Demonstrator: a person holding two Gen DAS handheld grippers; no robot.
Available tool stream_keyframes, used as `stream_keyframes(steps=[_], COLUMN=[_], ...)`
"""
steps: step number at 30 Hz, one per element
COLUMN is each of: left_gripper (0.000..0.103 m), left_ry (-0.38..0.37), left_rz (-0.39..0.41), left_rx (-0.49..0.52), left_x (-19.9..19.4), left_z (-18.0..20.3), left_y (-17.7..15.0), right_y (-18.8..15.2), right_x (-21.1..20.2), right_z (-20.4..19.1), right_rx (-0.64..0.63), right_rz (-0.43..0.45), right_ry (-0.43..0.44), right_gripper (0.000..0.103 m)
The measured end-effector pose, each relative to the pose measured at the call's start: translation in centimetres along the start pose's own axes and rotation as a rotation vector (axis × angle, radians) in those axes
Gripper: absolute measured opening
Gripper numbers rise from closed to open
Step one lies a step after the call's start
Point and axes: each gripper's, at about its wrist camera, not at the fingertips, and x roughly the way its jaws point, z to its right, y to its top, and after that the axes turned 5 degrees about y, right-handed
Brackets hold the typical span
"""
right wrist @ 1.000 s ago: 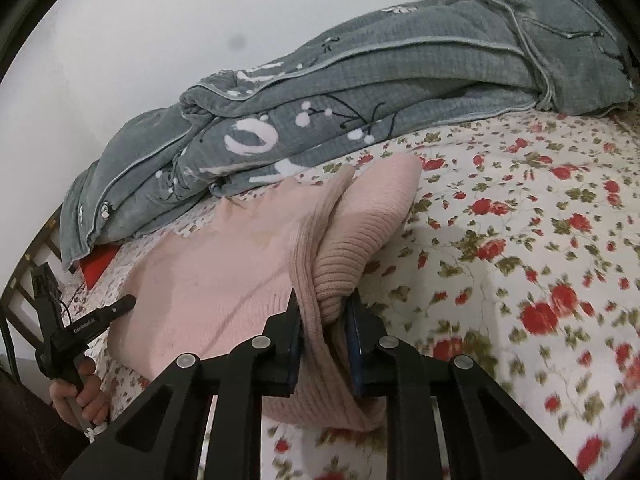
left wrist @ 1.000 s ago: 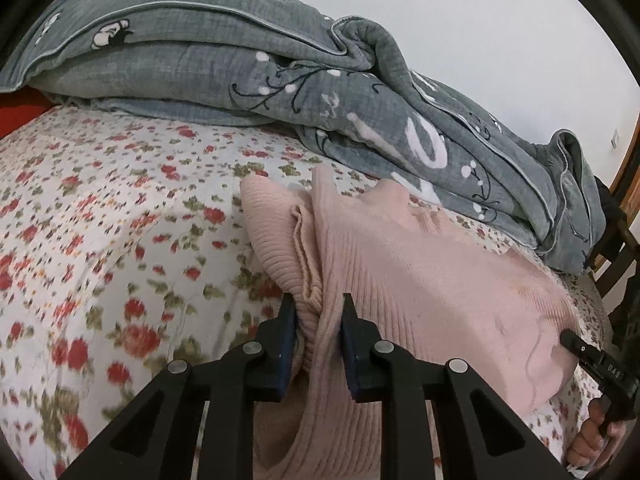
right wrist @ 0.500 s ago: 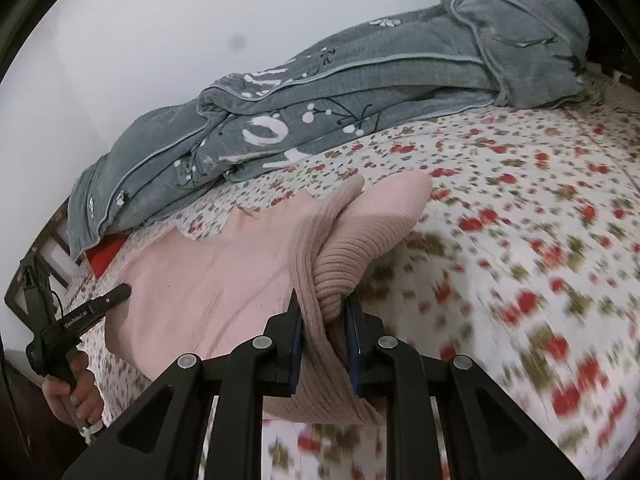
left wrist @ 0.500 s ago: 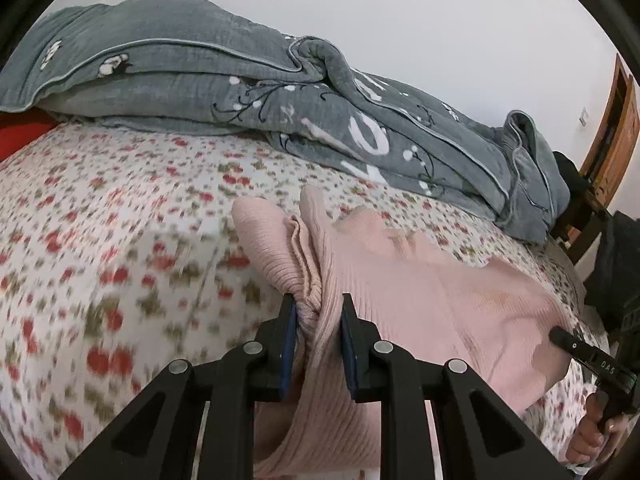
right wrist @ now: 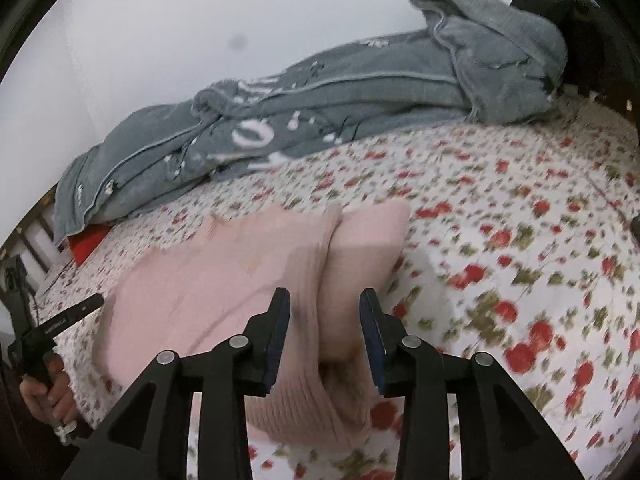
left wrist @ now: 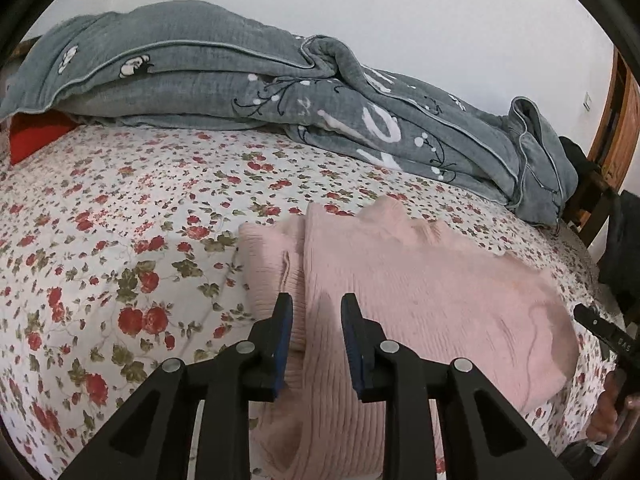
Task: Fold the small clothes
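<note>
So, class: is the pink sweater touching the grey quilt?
Apart. The left wrist view shows a strip of floral sheet lying bare between the pink sweater and the grey quilt.

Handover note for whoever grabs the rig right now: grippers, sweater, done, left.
Left gripper: open, straddling the pink sweater's ribbed fold.
Right gripper: open, sweater bunched between the jaws, not clamped.
Sweater lies on the floral bedsheet, doubled over, in front of the grey quilt.
Done: one fold laid down.
Left: pull both grippers clear, probably smooth it and fold again.
</note>
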Motion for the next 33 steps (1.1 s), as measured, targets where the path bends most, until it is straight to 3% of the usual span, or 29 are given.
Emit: stream_keyframes(steps=[3, 7, 13, 17, 22, 27, 33], left_gripper=[0.028, 0.043, 0.054, 0.057, 0.059, 0.059, 0.059], left_ry=[-0.021, -0.006, 0.001, -0.013, -0.049, -0.03, -0.014], left_rz=[-0.015, -0.037, -0.061, -0.097, -0.123, -0.096, -0.074], left_rx=[-0.015, -0.011, -0.018, -0.074, -0.131, -0.127, -0.092], left_x=[0.5, 1.8, 3.2, 4.3, 5.1, 4.8, 4.5], left_z=[-0.3, -0.3, -0.3, -1.1, -1.9, -1.5, -0.9], left_y=[0.0, -0.3, -0.5, -0.3, -0.3, -0.6, -0.5], right_y=[0.7, 2.0, 0.3, 0.3, -0.1, -0.7, -4.2], right_x=[0.6, 2.9, 6.5, 5.8, 3.7, 2.2, 2.1], right_z=[0.2, 0.0, -0.4, -1.3, -2.5, -6.4, -11.0], right_rx=[0.008, -0.009, -0.108, -0.157, -0.154, -0.204, -0.249], right_rz=[-0.012, -0.059, -0.094, -0.062, -0.015, -0.01, -0.018], right_ry=[-0.003, -0.005, -0.126, -0.164, -0.114, -0.033, 0.072], right_gripper=[0.036, 0.038, 0.038, 0.038, 0.04, 0.046, 0.049])
